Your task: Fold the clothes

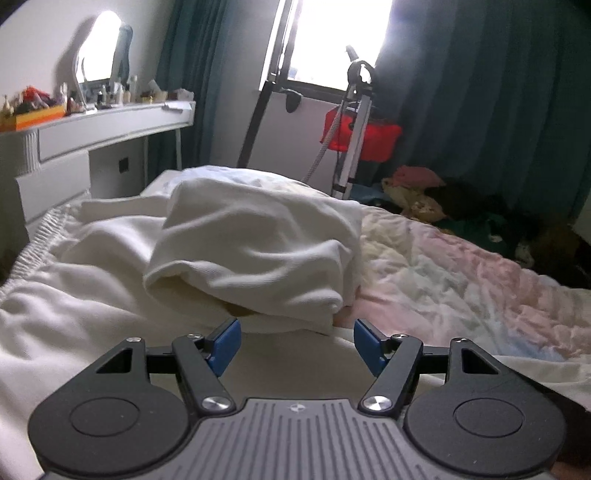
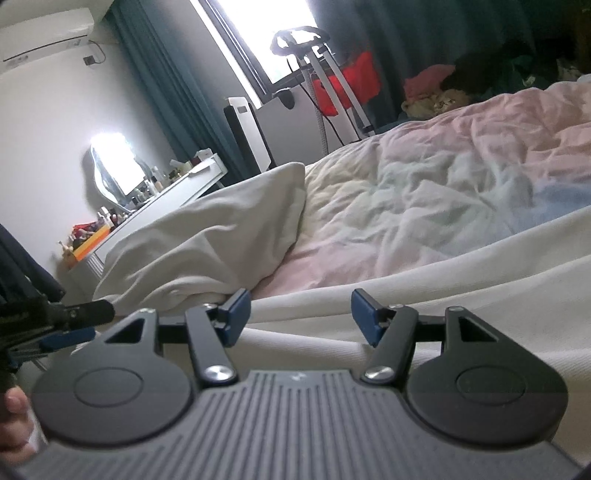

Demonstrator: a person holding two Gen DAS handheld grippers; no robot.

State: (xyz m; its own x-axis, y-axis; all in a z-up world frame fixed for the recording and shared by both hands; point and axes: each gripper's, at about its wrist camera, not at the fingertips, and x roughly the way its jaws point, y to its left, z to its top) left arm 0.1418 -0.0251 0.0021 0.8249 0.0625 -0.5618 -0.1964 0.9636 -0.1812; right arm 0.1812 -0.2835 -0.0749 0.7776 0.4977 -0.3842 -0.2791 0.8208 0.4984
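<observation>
1. Left wrist view: the left gripper (image 1: 297, 334) hangs low over the bed, its blue-padded fingers (image 1: 226, 341) spread wide apart with nothing between them.
2. Just ahead of those fingers lies the white garment (image 1: 255, 254), heaped on the bed; a folded-over part of it forms a thick roll whose near edge sits just beyond the fingertips, not touching them.
3. More of the same white cloth spreads to the left and under the gripper, with a gathered elastic edge (image 1: 35, 240) running along its far left side.
4. To the right of the garment lies a crumpled pastel quilt (image 1: 461, 273) in pink, pale yellow and pale blue.
5. Right wrist view: the right gripper (image 2: 301, 314) is likewise released, fingers (image 2: 364, 315) wide apart and empty, hovering just above a flat stretch of the white garment (image 2: 369, 314).
6. A raised hump of that garment (image 2: 207, 243) stands ahead and to the left, against the pastel quilt (image 2: 424, 199).
7. At that view's left edge part of the left gripper (image 2: 55, 325) shows, just beside the right one.
8. Beyond the bed stand a white dressing table (image 1: 110, 129) with a lit mirror (image 1: 99, 48) and small bottles, dark teal curtains (image 1: 498, 92), a bright window (image 1: 340, 33), and a red basket (image 1: 364, 136) on a metal stand.
9. A pile of clothes (image 1: 443, 199) lies in the dark far corner.
</observation>
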